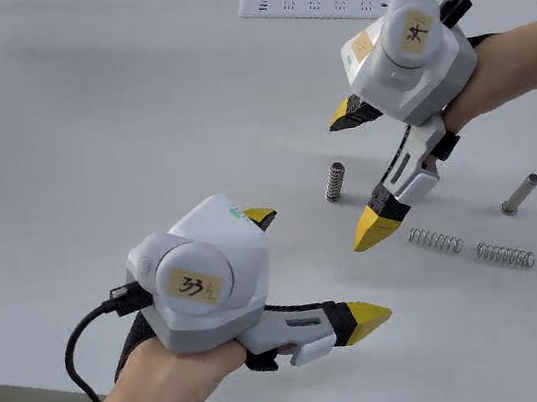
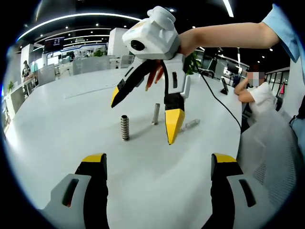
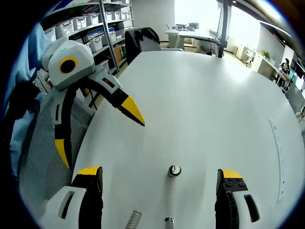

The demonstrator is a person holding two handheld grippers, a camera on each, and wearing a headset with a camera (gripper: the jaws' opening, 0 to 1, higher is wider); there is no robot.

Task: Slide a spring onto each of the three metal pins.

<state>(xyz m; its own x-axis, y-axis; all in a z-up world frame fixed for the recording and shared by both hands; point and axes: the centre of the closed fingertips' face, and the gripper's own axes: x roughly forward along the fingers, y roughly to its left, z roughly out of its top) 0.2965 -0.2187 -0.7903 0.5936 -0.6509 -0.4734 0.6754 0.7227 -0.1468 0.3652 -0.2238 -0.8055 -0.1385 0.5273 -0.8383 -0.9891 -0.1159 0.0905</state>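
You hold the left gripper (image 1: pixel 318 264) and right gripper (image 1: pixel 352 177) with fingers open and empty, likely because two springs (image 1: pixel 434 240) lie loose near a bare pin (image 1: pixel 520 194).

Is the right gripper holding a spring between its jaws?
No: the right gripper is open with nothing between its jaws, and two loose springs lie on the table.
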